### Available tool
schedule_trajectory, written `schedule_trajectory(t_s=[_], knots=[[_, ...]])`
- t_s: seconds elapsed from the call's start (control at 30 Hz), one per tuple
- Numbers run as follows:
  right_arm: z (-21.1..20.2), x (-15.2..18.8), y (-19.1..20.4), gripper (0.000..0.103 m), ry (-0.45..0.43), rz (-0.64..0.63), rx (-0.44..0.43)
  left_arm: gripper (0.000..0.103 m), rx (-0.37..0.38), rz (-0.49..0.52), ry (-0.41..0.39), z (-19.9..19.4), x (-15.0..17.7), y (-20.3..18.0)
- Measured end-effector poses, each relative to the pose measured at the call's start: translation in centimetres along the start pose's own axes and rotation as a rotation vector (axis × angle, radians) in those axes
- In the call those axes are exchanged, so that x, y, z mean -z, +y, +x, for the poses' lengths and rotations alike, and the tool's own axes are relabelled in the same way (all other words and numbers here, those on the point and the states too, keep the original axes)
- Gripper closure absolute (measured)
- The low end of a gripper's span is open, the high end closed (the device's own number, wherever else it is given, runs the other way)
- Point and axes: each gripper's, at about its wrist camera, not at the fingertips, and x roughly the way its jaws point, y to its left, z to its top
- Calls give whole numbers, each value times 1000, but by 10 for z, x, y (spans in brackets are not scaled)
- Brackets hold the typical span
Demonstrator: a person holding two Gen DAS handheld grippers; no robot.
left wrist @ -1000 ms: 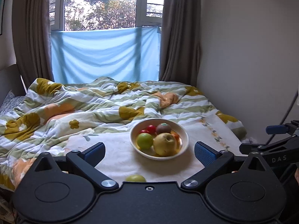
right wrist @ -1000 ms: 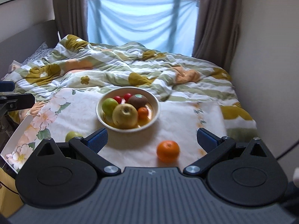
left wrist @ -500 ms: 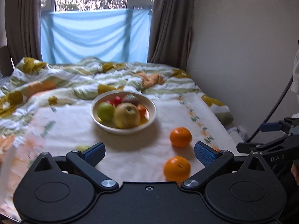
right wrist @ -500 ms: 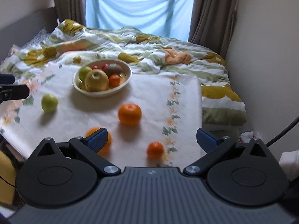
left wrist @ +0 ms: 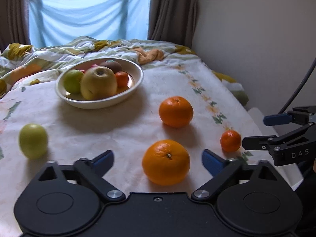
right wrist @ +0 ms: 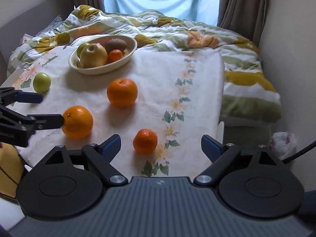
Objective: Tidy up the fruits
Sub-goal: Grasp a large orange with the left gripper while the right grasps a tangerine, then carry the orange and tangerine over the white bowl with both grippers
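Four fruits wait outside the bowl

Four loose fruits lie on the smooth floral cloth (right wrist: 199,73). The left gripper (left wrist: 157,161) is spread wide around the near orange (left wrist: 165,162), without touching; I judge closing on it is next. The right gripper (right wrist: 161,142) is also wide open, the small mandarin (right wrist: 145,141) between its fingers. The cream bowl (left wrist: 126,94) stands at 11 o'clock, the matte green apple (left wrist: 33,143) at 9, and the far orange (left wrist: 176,111) at 12.

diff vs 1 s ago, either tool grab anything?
No grab. Both tools pulled back and tipped down: the left tool now frames the near orange, the right tool the small tangerine. Both remain open; the bowl and loose fruit have not moved.
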Motion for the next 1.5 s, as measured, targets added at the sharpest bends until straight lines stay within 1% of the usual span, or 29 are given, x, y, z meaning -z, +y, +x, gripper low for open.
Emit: schedule_trajectory(t_s=[0.03,0.1,0.17,0.2,0.27,0.3,0.57,0.83,0.93,0.97,1.07,1.2,1.4,1.5], knots=[[5,1,-1,1,7,-3,-10,12,-3,10,8,5,1,-2],[13,2,-2,7,17,-2,-25,14,-6,25,19,13,2,-6],[20,3,-3,9,26,-1,-41,24,-3,37,32,19,3,-9],[23,4,-3,11,29,-2,-46,26,-6,44,41,22,4,-11],[27,4,-2,14,34,-6,-54,37,-9,57,59,26,6,-12],[29,4,-2,17,36,-8,-58,37,-10,61,58,27,6,-13],[39,4,0,28,48,-19,-78,38,-20,60,58,25,6,-15],[43,3,3,33,55,-37,-98,38,-41,35,69,22,8,-11],[46,3,6,42,61,-55,-107,38,-49,29,68,19,10,-9],[47,3,7,52,64,-61,-111,38,-51,23,68,18,10,-8],[44,1,10,52,46,-72,-107,38,-55,5,64,14,11,-5],[37,-3,13,52,30,-86,-118,38,-63,-16,39,3,9,-3],[24,-11,20,52,3,-108,-134,38,-81,-40,-8,-23,0,-3],[12,-18,24,52,-27,-117,-145,38,-97,-52,-33,-38,-7,-2]])
